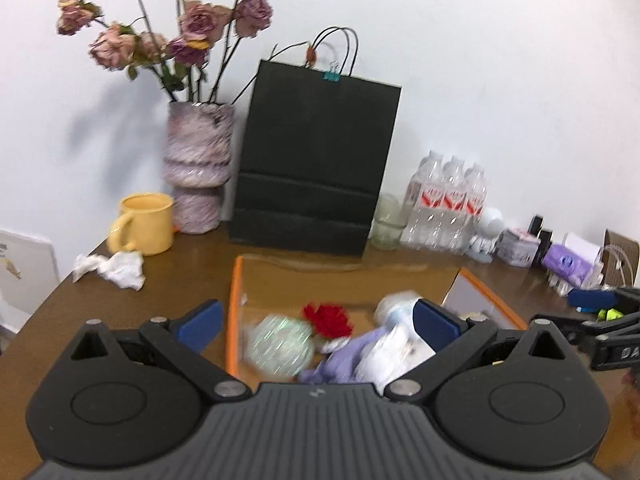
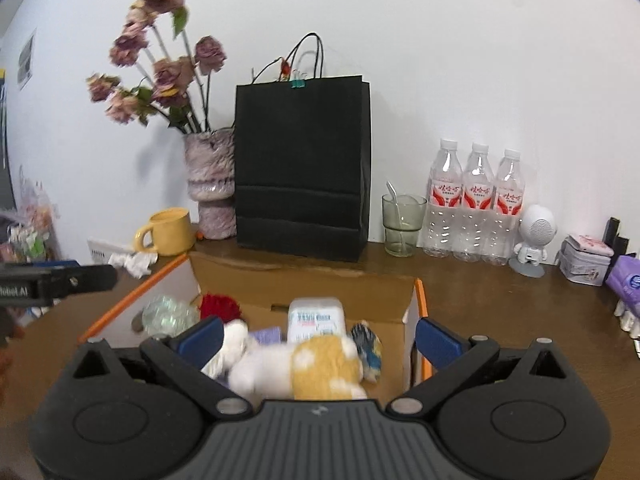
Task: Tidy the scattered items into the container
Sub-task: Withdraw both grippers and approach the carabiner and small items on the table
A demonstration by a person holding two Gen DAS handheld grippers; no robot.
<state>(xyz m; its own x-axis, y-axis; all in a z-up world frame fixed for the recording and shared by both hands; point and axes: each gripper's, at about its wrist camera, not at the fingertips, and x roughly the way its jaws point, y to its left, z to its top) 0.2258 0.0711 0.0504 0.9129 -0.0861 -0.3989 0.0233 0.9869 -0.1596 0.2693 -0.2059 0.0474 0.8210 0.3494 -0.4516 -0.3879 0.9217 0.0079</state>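
Observation:
An open cardboard box with orange edges (image 1: 234, 280) (image 2: 420, 296) stands on the brown table. Inside lie a shiny clear ball (image 1: 280, 346) (image 2: 168, 314), a red fluffy thing (image 1: 328, 318) (image 2: 220, 306), a purple packet (image 1: 352, 354), a white tissue pack (image 2: 316, 316), a white and yellow plush toy (image 2: 312, 368) and a blue patterned item (image 2: 368, 346). My left gripper (image 1: 318, 322) is open and empty above the box. My right gripper (image 2: 318, 338) is open, its fingers either side of the plush toy in view. Crumpled white tissue (image 1: 112, 268) (image 2: 134, 260) lies on the table left of the box.
Along the back wall stand a yellow mug (image 1: 144, 224), a vase of dried roses (image 1: 198, 168), a black paper bag (image 1: 316, 164), a glass with a spoon (image 2: 402, 224), three water bottles (image 2: 476, 208), a small white robot figure (image 2: 534, 240), a tin (image 2: 584, 260) and a purple pack (image 1: 568, 264).

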